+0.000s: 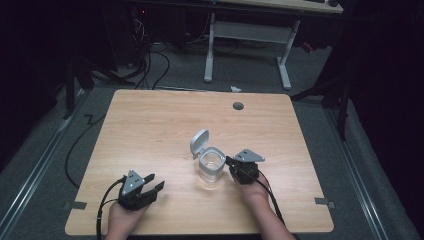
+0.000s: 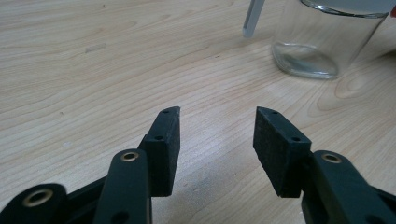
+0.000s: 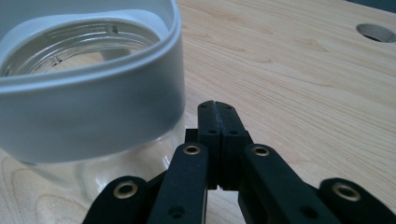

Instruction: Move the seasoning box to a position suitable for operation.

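A clear glass jar (image 1: 212, 167) with a grey collar stands near the middle of the wooden table (image 1: 150, 125), its grey flip lid (image 1: 199, 142) swung open at the back left. In the right gripper view the jar's collar (image 3: 93, 107) looms close at the left. My right gripper (image 1: 229, 161) sits just right of the jar, its jaws pressed together with nothing between them (image 3: 218, 109). My left gripper (image 1: 156, 182) rests near the front left, open and empty (image 2: 217, 126); the jar's base (image 2: 322, 46) lies ahead of it to the right.
A round cable hole (image 1: 238, 106) is set in the table's far side. Tape marks (image 1: 75, 205) sit at the front corners. A white desk frame (image 1: 247, 45) and cables stand on the floor beyond the table.
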Action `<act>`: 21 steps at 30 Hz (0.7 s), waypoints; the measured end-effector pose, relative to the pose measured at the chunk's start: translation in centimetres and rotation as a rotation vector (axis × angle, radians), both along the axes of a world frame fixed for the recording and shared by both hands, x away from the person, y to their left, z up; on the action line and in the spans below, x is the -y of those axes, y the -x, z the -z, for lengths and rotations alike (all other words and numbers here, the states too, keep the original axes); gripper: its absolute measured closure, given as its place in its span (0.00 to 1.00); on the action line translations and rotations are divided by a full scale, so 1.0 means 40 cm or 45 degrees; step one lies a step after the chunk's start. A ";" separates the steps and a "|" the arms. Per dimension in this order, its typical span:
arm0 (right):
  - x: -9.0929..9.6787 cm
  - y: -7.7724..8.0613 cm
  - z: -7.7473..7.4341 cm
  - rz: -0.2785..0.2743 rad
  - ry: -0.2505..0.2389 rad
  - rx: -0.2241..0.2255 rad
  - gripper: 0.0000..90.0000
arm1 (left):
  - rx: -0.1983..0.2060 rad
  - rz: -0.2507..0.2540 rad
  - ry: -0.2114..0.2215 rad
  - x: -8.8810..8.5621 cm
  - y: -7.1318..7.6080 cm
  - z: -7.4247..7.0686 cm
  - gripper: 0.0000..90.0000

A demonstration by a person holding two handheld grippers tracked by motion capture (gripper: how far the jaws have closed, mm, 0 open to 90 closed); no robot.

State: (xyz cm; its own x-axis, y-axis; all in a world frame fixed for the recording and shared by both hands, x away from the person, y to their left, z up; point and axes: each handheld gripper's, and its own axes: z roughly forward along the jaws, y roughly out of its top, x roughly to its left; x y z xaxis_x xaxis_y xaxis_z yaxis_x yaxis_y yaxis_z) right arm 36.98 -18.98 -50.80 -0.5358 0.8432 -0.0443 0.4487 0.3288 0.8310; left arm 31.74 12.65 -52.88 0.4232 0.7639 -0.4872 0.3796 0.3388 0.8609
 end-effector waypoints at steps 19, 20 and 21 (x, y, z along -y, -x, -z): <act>-0.047 0.089 0.008 -0.091 -0.027 0.022 1.00 | -0.001 0.020 -0.001 0.013 0.005 -0.001 0.58; -0.049 0.094 0.010 -0.094 -0.027 0.021 1.00 | -0.002 0.023 0.002 0.017 0.007 -0.001 0.58; -0.051 0.098 0.012 -0.101 -0.029 0.022 1.00 | -0.004 0.025 0.008 0.021 0.008 -0.001 0.58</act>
State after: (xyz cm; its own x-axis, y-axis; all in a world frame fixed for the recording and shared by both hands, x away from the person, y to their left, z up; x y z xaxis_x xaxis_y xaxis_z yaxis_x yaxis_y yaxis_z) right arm 33.05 -16.95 -51.28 -0.6001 0.7992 -0.0353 0.4075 0.3434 0.8462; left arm 31.41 11.81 -52.84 0.4363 0.7526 -0.4932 0.3889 0.3365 0.8576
